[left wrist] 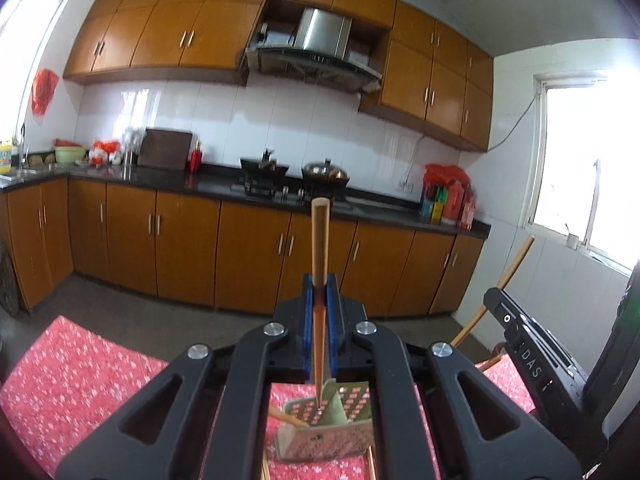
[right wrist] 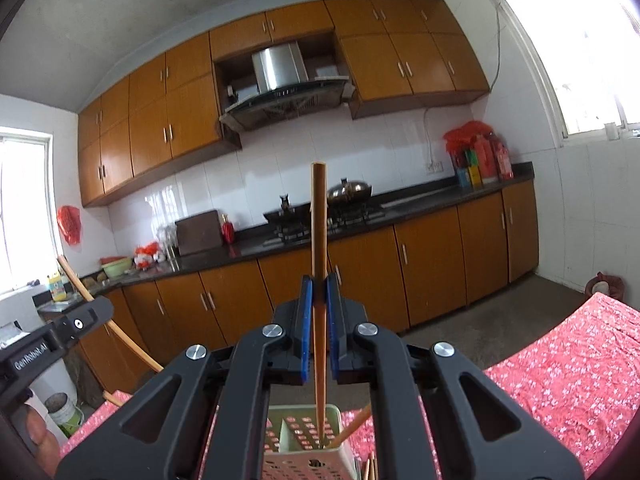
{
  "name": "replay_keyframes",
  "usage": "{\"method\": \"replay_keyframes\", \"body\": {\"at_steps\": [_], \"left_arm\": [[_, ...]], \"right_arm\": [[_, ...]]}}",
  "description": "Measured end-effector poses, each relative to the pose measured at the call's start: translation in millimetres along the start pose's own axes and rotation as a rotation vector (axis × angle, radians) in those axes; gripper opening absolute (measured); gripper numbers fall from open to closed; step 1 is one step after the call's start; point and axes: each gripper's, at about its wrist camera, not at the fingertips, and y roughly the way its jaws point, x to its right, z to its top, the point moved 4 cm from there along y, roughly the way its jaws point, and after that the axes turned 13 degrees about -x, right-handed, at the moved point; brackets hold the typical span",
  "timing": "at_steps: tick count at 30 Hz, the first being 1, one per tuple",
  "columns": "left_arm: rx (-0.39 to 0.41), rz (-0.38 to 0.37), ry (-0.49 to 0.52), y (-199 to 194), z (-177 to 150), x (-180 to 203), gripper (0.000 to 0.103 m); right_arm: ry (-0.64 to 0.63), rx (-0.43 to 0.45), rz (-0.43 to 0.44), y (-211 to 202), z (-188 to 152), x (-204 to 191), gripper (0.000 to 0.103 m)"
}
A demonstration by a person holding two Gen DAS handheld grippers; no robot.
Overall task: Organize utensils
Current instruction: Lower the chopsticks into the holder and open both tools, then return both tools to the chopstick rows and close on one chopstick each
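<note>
Wooden chopstick (left wrist: 319, 264) clamped upright in left gripper (left wrist: 320, 280), tip over holder (left wrist: 324, 436) on red-clothed bench (left wrist: 72, 376). Right gripper (right wrist: 319, 284) likewise clenched on second chopstick (right wrist: 319, 240), tip inside holder. One already in; loose ones lying beside. Roughly midway.

Both handheld tools share one build: matte black linkage arms with triangular cut-outs, joined by round silver screws, ending in narrow fingers lined with blue pads. The left claw (left wrist: 320, 304) and the right claw (right wrist: 319, 304) look identical. The right tool's side bears white lettering "DAS"; the left tool's side reads "GenRobot.AI", beside a small white-ringed screw.
</note>
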Motion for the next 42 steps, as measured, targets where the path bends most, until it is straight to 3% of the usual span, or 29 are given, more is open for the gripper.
{"method": "replay_keyframes", "body": {"at_steps": [6, 9, 10, 17, 21, 23, 27, 30, 34, 38, 42], "left_arm": [[-0.051, 0.008, 0.006, 11, -12, -5, 0.01], [-0.056, 0.016, 0.008, 7, -14, -8, 0.012], [-0.055, 0.021, 0.008, 5, -13, -9, 0.013], [-0.021, 0.051, -0.02, -34, -12, -23, 0.023], [-0.033, 0.064, -0.05, -63, -30, -37, 0.027], [-0.054, 0.075, -0.062, -72, -45, -46, 0.029], [-0.152, 0.141, -0.062, -68, -91, -67, 0.031], [-0.316, 0.185, -0.074, -42, -145, -86, 0.03], [-0.46, 0.188, -0.12, -22, -193, -104, 0.029], [-0.525, 0.165, -0.129, -14, -219, -110, 0.029], [-0.562, 0.136, -0.118, -3, -228, -104, 0.029]], "right_arm": [[0.007, -0.049, 0.006, -1, -4, 1, 0.012], [-0.002, -0.045, 0.0, -8, 0, -1, 0.027], [-0.006, -0.041, -0.002, -12, 1, -1, 0.028], [-0.011, -0.032, -0.01, -53, 4, 10, 0.028], [-0.007, -0.081, -0.032, -76, -17, 28, 0.03], [-0.014, -0.146, -0.059, -75, -36, 37, 0.03], [-0.056, -0.382, -0.108, -50, -103, 53, 0.03], [-0.07, -0.563, -0.082, -25, -154, 57, 0.022], [-0.089, -0.722, -0.046, -1, -203, 50, 0.016], [-0.063, -0.791, -0.043, 11, -225, 52, 0.015], [-0.086, -0.786, -0.038, 14, -223, 46, 0.015]]}}
